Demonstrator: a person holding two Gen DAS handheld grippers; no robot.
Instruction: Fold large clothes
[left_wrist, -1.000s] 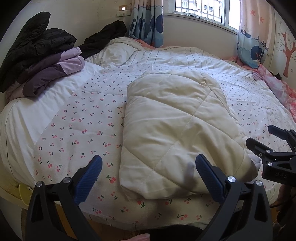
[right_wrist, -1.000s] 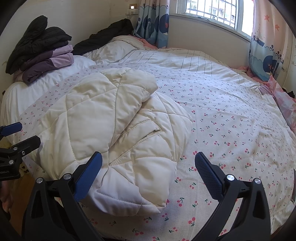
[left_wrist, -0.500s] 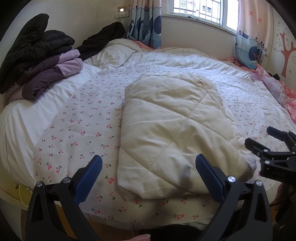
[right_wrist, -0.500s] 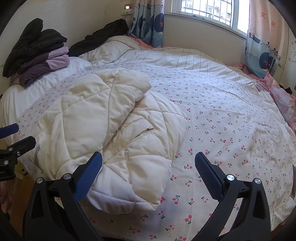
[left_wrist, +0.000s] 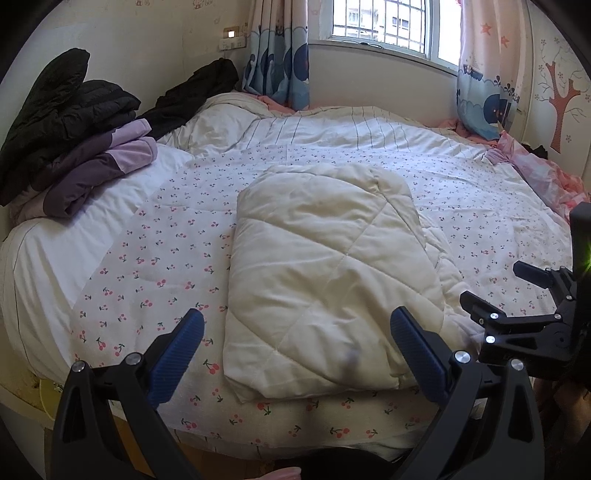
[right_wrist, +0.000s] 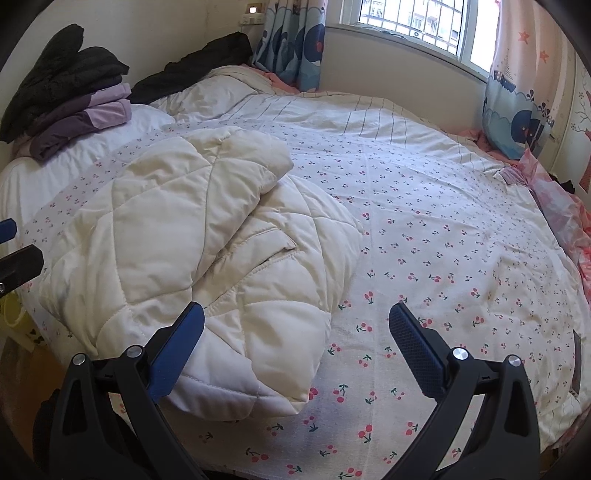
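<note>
Both claws backed off; only right view shows coat (right_wrist: 192, 258) pocket, seemingly.

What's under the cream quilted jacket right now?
The cream quilted jacket lies folded on the cherry-print bedsheet, which shows all round it. Whatever lies between its layers or directly beneath is covered.
</note>
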